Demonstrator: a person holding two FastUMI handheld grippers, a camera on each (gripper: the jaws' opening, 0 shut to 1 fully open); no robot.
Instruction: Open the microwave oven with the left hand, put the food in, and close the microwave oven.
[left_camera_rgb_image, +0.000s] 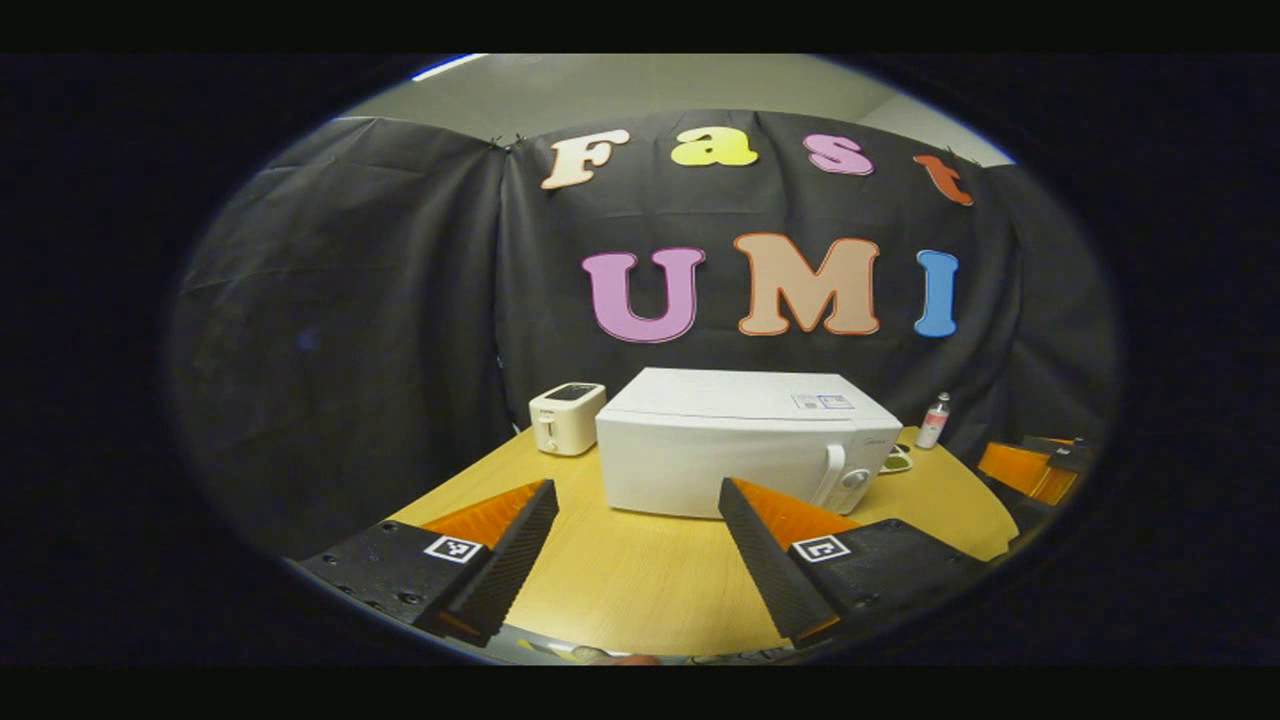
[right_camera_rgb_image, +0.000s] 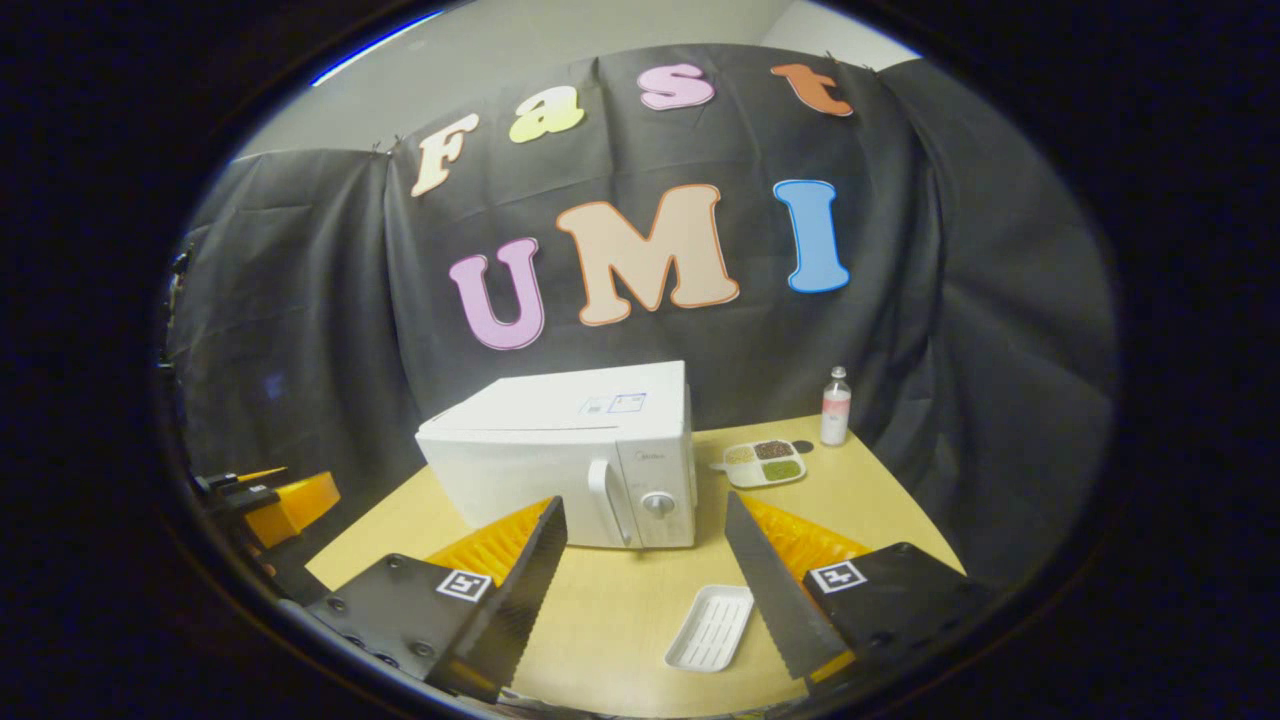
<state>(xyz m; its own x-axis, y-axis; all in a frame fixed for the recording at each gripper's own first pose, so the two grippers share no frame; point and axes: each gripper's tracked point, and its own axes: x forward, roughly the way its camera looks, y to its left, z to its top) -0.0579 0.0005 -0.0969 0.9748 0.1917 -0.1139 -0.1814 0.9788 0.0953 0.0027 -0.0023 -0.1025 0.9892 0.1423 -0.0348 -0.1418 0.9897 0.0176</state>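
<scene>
A: What is being shown on the round pale wooden desk?

B: A boxy white microwave oven is being seen standing on it with the door closed; its white bar handle and round dial are being presented at the front right corner. A small white toaster is being seen just beside it, on its left in the left gripper view.

A: And where is the food being kept?

B: A white divided tray of brown and green food is being displayed to the right of the oven, near a small clear bottle with a pink label. A white ribbed rectangular tray is being seen lying nearer, in front of the oven.

A: How are the tools being held?

B: The left hand-held gripper is being held above the desk with its black, orange-backed fingers spread wide, nothing between them. The right hand-held gripper is likewise being held spread, clear of the oven, with nothing pinched.
</scene>
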